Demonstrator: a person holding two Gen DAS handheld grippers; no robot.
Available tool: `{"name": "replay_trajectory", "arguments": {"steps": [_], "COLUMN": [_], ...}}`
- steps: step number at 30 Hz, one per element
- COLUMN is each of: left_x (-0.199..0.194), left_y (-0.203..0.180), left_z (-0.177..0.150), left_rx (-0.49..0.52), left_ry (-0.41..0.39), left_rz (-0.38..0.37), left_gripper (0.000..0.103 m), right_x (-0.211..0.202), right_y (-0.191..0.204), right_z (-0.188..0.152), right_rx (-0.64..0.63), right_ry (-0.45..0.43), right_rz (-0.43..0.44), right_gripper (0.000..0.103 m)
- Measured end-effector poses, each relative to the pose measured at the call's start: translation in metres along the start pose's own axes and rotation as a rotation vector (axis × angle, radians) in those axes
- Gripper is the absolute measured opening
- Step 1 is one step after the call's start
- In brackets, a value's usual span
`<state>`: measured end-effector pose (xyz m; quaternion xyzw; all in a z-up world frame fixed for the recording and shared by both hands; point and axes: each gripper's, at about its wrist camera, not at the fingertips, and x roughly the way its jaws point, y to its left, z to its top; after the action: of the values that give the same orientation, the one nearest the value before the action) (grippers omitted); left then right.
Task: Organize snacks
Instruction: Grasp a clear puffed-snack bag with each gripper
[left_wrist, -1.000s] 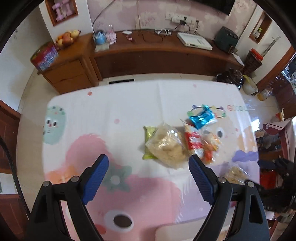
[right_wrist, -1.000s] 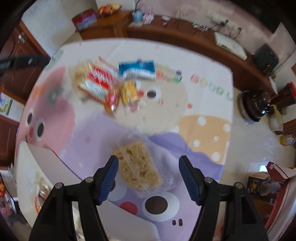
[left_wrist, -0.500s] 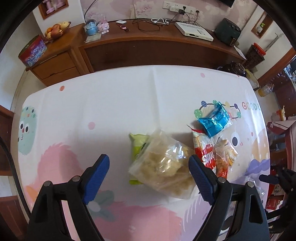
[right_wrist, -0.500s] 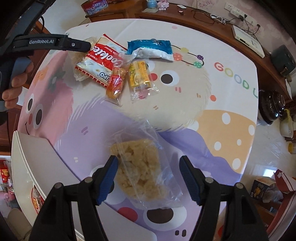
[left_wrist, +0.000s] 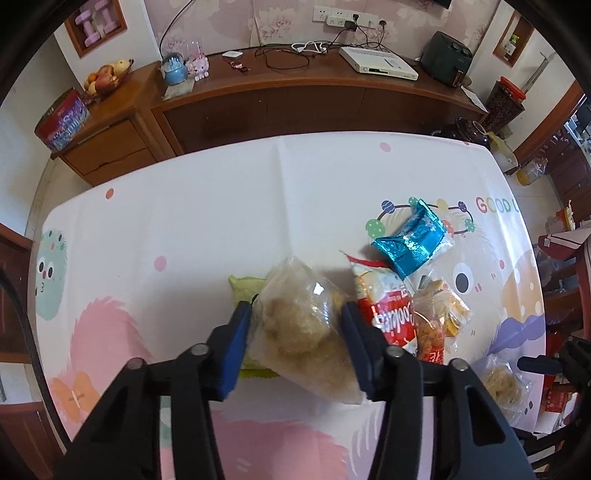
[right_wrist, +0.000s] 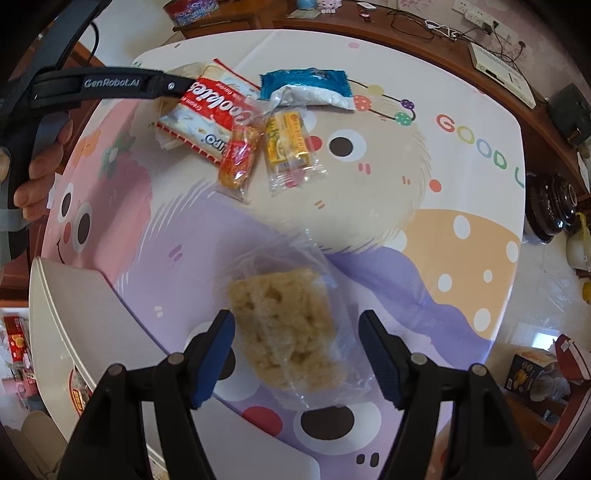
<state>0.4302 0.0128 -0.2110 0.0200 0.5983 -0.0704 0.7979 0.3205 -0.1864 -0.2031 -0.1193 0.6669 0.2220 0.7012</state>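
Snacks lie in a loose cluster on the cartoon-printed plastic tablecloth (left_wrist: 221, 206) of the table. A clear plastic bag of pale puffed pieces (left_wrist: 301, 328) sits between the blue pads of the left gripper (left_wrist: 296, 332), whose jaws are closing with both pads against the bag's sides. Under that bag lies a flat green packet (left_wrist: 243, 286). Just beside it, on the right-hand side, rest a red-and-white cookie pack (left_wrist: 380, 302), a small clear wrapper of orange snacks (right_wrist: 236, 158), a yellow wrapped bar (right_wrist: 290, 142) and a crumpled blue foil packet (left_wrist: 412, 243). Well apart from the cluster, a second clear bag of puffed pieces (right_wrist: 288, 328) lies flat beneath the right gripper (right_wrist: 296, 354), whose jaws stand spread either side without touching it. A person's hand (right_wrist: 40, 166) holds the left tool. A wooden sideboard (left_wrist: 258, 99) stands beyond the table.
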Motion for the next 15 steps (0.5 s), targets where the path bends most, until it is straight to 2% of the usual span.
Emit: {"name": "replay_trajectory", "arguments": {"steps": [3,7,9,10,12,15], "left_x": [-0.005,-0.017,-0.025,-0.028,-0.039,-0.063], "left_y": [-0.002,0.007,0.014,0.017,0.025,0.038], "left_z": [-0.003,-0.010,-0.016,-0.018,-0.024,-0.035], "left_rx": [-0.003,-0.034,-0.043,-0.048,-0.057,-0.066], "left_ry": [-0.018,-0.031,-0.042,-0.045,-0.056,-0.082], "left_rz": [0.006,0.006,0.013,0.016,0.019,0.005], "left_gripper": [0.040,0.038,0.038,0.037,0.037,0.037], "right_x": [0.002,0.019,0.023,0.024,0.021,0.013], "right_y": [0.006,0.010,0.015,0.017,0.022,0.031], "right_z": [0.000,0.005,0.006,0.006,0.006,0.005], "right_rx": [-0.012,-0.010,-0.016,-0.013,-0.009,0.002], "right_ry": [0.013,0.060,0.056,0.058,0.047,0.024], "right_rz": [0.003,-0.027,-0.049,-0.060,-0.078,-0.087], "right_gripper": [0.070,0.070,0.071,0.070,0.056,0.055]}}
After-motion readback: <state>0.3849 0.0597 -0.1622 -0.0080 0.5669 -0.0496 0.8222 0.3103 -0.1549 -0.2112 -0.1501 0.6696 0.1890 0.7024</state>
